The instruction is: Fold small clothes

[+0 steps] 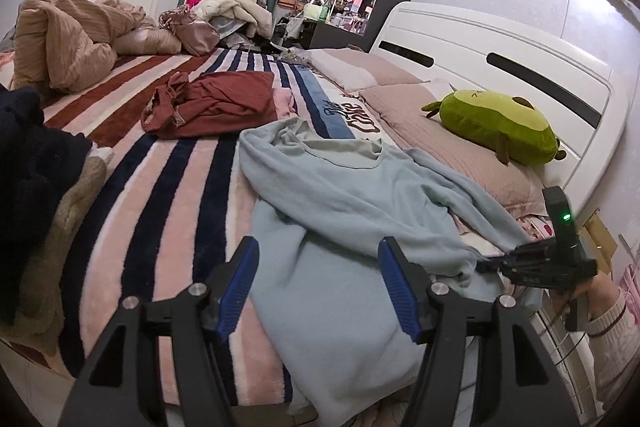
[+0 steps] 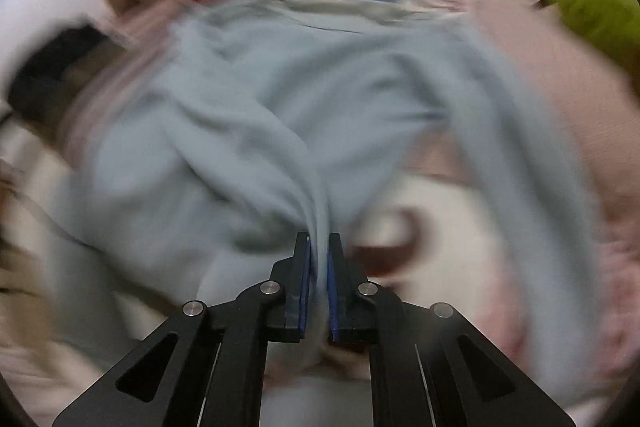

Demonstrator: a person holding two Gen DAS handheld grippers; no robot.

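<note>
From the left wrist view, we see the light blue top (image 1: 344,195) spread loosely across the striped blanket (image 1: 168,179) on the bed, neckline toward the headboard, its body rumpled and one sleeve trailing to the right. We judge the folding barely begun: no clean fold shows in it yet. Our left tongs (image 1: 316,287) hang released just above the hem end, fingers wide apart and holding nothing. At the right edge our right tongs (image 1: 496,263) reach in at the sleeve side, though from here we cannot tell how they stand. A dark red garment (image 1: 212,105) lies crumpled farther up the blanket, not folded either, and a green plush toy (image 1: 496,125) rests on the pillows. The dark and tan pile at the left edge is cut off, so we cannot say what it is.

From the right wrist view, the right tongs (image 2: 319,247) are clenched on a bunched strip of the light blue top (image 2: 280,99), which pulls taut toward them. Everything beyond the fingers is heavily blurred; we cannot tell which part of the top is pinched.
</note>
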